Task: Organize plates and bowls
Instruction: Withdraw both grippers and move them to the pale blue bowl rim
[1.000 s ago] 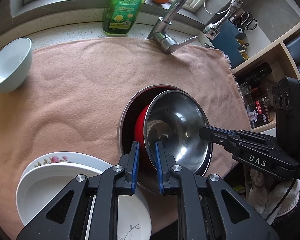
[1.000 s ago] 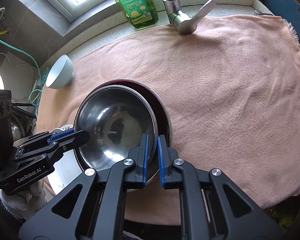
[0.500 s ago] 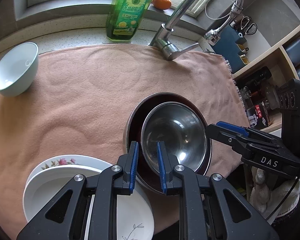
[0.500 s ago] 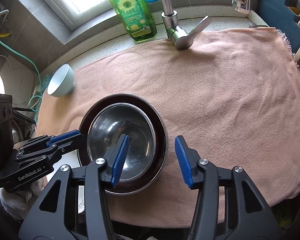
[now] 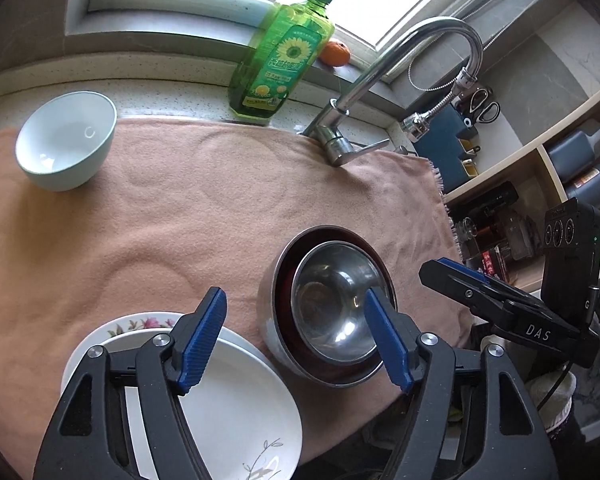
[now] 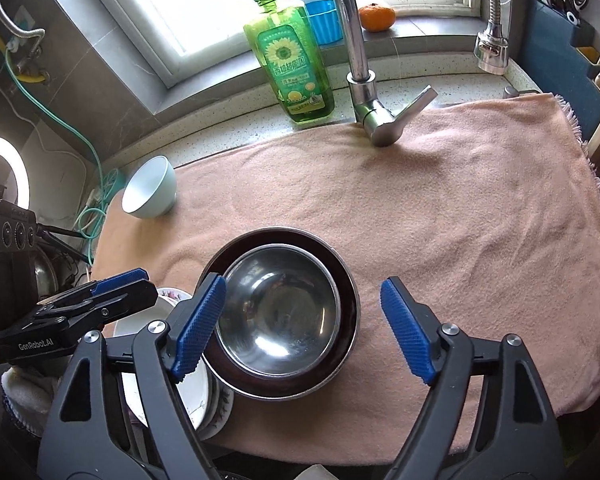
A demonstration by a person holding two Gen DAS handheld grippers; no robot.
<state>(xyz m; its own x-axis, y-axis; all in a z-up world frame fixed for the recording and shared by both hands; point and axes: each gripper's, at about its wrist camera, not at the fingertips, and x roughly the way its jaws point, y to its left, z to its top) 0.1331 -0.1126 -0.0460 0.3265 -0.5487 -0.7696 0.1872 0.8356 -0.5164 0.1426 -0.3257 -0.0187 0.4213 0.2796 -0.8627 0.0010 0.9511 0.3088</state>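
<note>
1. Left wrist view
   - Left tongs (image 5: 296, 336): jaws opening, already wide, gripping nothing. Right pad drawn over the steel bowl (image 5: 336, 312) without pressing on it, left pad over the stacked plates (image 5: 240, 400).
   - Steel bowl nested inside the larger red-lined bowl (image 5: 278, 276), just past the tips at 1 o'clock, on the pink towel (image 5: 180, 220).
   - Plates at 7 o'clock, just beside the nested pair.
   - Pale blue bowl (image 5: 66, 146) alone at 10 o'clock, well apart, at the far edge of the towel near the bench (image 5: 160, 92). Round, so no long axis to line up with; mouth tipped toward the camera.
   - Right tongs (image 5: 480, 296) in at 3 o'clock, beside the nested bowls, on the side away from the pale bowl.

2. Right wrist view
   - Right tongs (image 6: 302, 326): jaws opening, spread wide, holding nothing. Nested bowls between the pads but untouched.
   - Steel bowl (image 6: 280, 308) dead ahead at 12 o'clock, seated in the larger bowl (image 6: 350, 292).
   - Pale blue bowl (image 6: 150, 192) at 10 o'clock, far across the towel (image 6: 460, 220).
   - Left tongs (image 6: 100, 296) at 9 o'clock, between this camera and that bowl's side of the bench; plates (image 6: 192, 392) under them.

3. Judgement
   - Probably next: fetching the pale bowl.
   - Nearer hand by both views: the left. Calls for a reach toward 10 o'clock and a pinch on the rim.
</note>
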